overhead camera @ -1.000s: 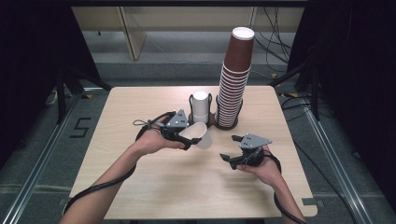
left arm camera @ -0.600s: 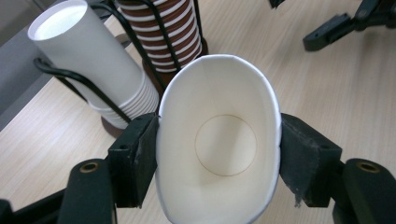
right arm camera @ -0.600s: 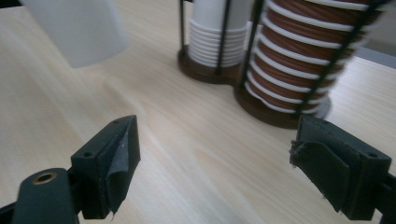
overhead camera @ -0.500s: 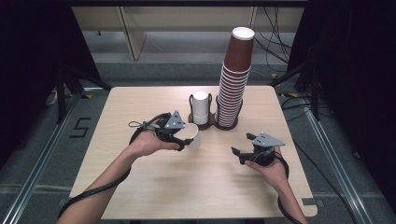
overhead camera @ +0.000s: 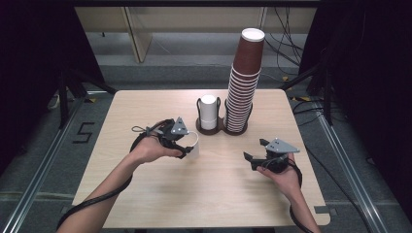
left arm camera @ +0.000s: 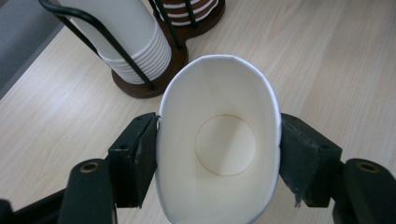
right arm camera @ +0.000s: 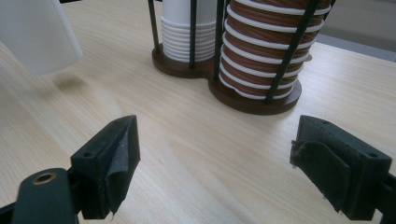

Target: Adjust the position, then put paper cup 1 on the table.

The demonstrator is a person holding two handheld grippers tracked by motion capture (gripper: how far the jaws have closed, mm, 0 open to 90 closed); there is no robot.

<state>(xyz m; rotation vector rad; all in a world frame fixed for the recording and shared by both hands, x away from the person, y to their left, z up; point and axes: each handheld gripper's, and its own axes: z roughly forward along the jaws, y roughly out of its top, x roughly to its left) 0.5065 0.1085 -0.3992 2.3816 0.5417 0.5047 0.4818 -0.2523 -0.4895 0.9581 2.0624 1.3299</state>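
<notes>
A single white paper cup (left arm camera: 219, 149) sits squeezed between my left gripper's (left arm camera: 217, 161) jaws, mouth toward the camera, held just above the table. In the high view that cup (overhead camera: 192, 145) and left gripper (overhead camera: 187, 145) are left of centre, in front of the cup holder. The dark wooden holder (overhead camera: 221, 127) carries a short stack of white cups (overhead camera: 209, 110) and a tall stack of brown cups (overhead camera: 244, 82). My right gripper (overhead camera: 255, 153) hovers open over the table at the right, nothing between its jaws (right arm camera: 215, 163). Ahead of it stand the brown stack (right arm camera: 268, 51) and white stack (right arm camera: 184, 28).
The light wood table (overhead camera: 145, 194) has bare room across its front half and left side. The holder's black wire uprights (right arm camera: 289, 51) rise around both stacks. Cables trail from both grippers off the table's front. Dark floor and rails surround the table.
My left gripper has carried the white cup back toward the person and a little left, away from the holder. The right gripper has drifted right and slightly forward, staying open.
</notes>
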